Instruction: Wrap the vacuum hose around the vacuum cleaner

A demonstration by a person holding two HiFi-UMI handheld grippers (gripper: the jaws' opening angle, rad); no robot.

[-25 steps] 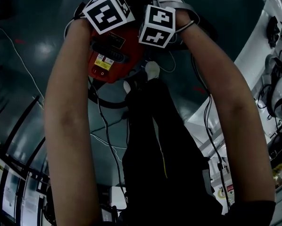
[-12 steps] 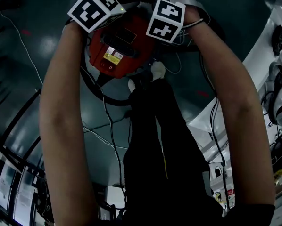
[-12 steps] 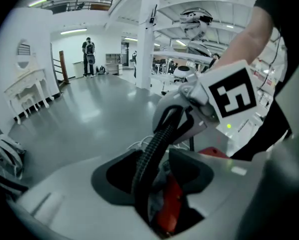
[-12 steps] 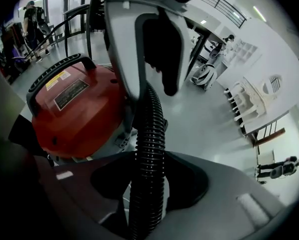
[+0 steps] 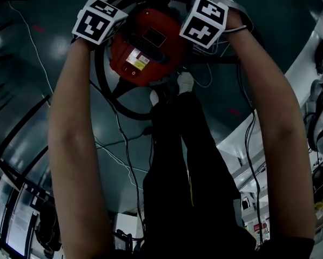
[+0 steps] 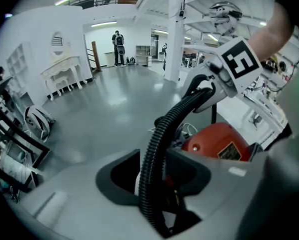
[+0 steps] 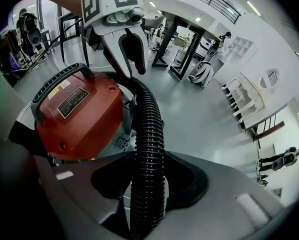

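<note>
The red vacuum cleaner [image 5: 145,45] stands on the floor [image 5: 53,63], just ahead of the person's feet. The black ribbed hose [image 7: 148,134] curves in a loop around its body. The left gripper [image 6: 154,189] holds the hose at the cleaner's left side, jaws part closed on it. The right gripper [image 7: 147,196] holds it at the right side; its jaws have just been closing and press on the hose. At each grip the hose's long axis runs straight out between the jaws, then bends toward the other gripper.
</note>
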